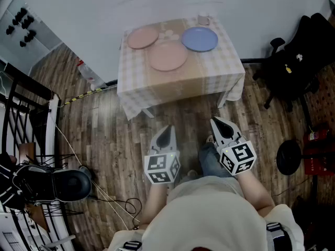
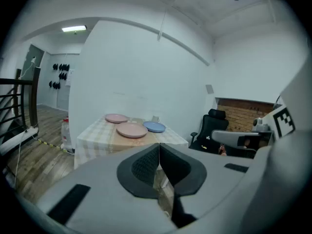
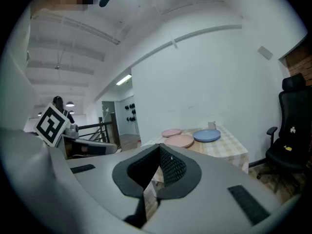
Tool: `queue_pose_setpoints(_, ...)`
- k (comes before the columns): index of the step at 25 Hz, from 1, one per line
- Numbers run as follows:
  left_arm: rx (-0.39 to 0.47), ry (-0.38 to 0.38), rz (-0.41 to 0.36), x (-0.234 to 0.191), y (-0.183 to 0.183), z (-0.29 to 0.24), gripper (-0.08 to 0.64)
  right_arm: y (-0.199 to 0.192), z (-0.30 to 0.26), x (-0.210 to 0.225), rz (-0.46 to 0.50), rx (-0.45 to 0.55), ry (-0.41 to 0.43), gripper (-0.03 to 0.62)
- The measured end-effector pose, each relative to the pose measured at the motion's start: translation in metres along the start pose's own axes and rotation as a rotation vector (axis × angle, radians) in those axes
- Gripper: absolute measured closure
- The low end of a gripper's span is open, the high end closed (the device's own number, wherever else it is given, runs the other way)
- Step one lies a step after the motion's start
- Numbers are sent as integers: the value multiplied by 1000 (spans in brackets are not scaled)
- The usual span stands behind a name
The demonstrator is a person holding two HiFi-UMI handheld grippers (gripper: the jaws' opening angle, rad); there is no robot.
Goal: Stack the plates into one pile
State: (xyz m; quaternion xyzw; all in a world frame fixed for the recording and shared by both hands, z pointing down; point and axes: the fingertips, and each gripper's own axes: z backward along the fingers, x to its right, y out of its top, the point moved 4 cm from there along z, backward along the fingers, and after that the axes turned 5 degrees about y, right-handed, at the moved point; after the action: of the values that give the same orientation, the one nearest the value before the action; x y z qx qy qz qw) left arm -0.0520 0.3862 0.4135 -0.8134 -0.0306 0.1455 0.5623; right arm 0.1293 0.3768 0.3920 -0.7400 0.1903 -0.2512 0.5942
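The left claw (image 1: 166,132) and right claw (image 1: 219,123) are held pressed together, empty, over the wooden floor (image 1: 110,140), well apart from the checked-cloth bench (image 1: 209,72). On it 3 plates are seen unstacked: a large pink round plate (image 1: 168,55) nearest, a small pink plate (image 1: 143,37) behind-left, a blue plate (image 1: 199,38) behind-right.

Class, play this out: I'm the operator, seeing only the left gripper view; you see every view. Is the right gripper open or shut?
Observer: The right gripper is shut, with nothing between its jaws.
Operator: Where do the grippers stand relative to the table?
Observer: In the head view, the left gripper and the right one both hang over the wooden floor, short of the table.
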Motion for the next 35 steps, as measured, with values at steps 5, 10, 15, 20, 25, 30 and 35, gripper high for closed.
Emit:
queue_pose_setpoints(5,12,30,-26,0,-16,47,555,-6,34,-27,16,-8,-4,594)
queue_pose_setpoints(10,44,54,-36,-1,-14,66,555,-4,46,-38,28,6,8,594)
queue_pose_setpoints(15,59,55,-39,-3,-15,80,555,1,53,-52,40,48,29,594)
queue_pose_setpoints(20,60,47,-22,-10,-18,87,555,0,52,-67,53,47,50,594)
queue_pose_setpoints(25,61,39,12,-12,-14,83,555,0,50,-69,38,42,71,592)
queue_pose_setpoints(30,64,32,15,-16,-13,84,555,-3,44,-75,32,25,83,592)
queue_pose_setpoints(35,56,32,27,-19,-12,72,555,-5,31,-69,21,14,82,592)
